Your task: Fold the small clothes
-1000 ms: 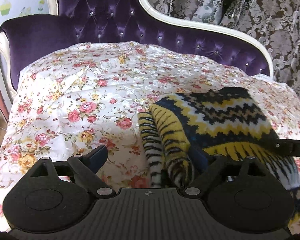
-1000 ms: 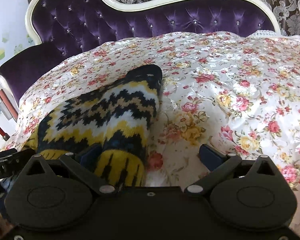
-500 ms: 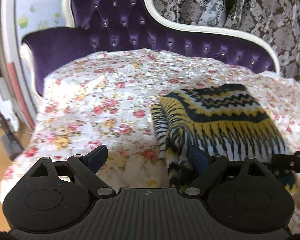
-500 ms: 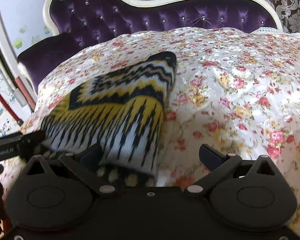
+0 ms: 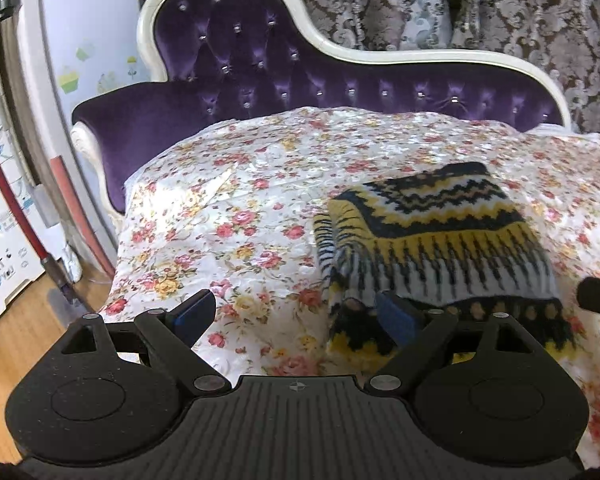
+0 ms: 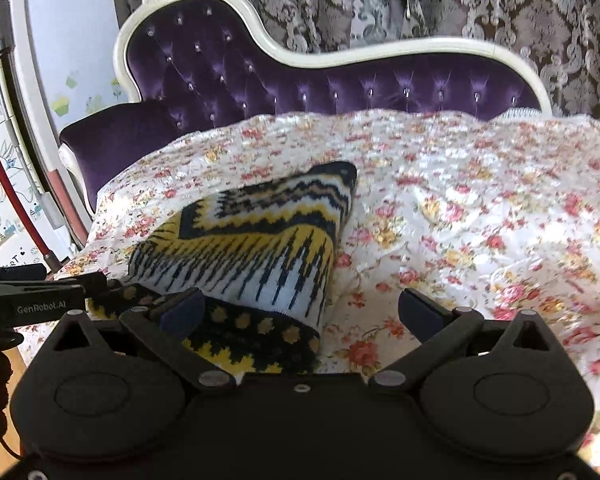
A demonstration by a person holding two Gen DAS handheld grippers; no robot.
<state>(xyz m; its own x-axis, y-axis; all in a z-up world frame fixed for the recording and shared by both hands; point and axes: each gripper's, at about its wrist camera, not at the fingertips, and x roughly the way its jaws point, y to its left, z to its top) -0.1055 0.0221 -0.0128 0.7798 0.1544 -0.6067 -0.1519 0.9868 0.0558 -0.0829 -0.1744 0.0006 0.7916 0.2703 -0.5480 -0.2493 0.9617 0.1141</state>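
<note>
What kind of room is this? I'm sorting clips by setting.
Likely a home living room or bedroom: a purple tufted chaise under a floral cover, damask curtains behind, a folded knit sweater on top.

the knitted garment's (image 6: 252, 248) near hem hides behind the right tool (image 6: 300, 312); bedspread (image 6: 500, 220) blurs rightward.

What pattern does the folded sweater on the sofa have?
The sweater has black, yellow and white zigzag bands, clearest in the left wrist view.
</note>
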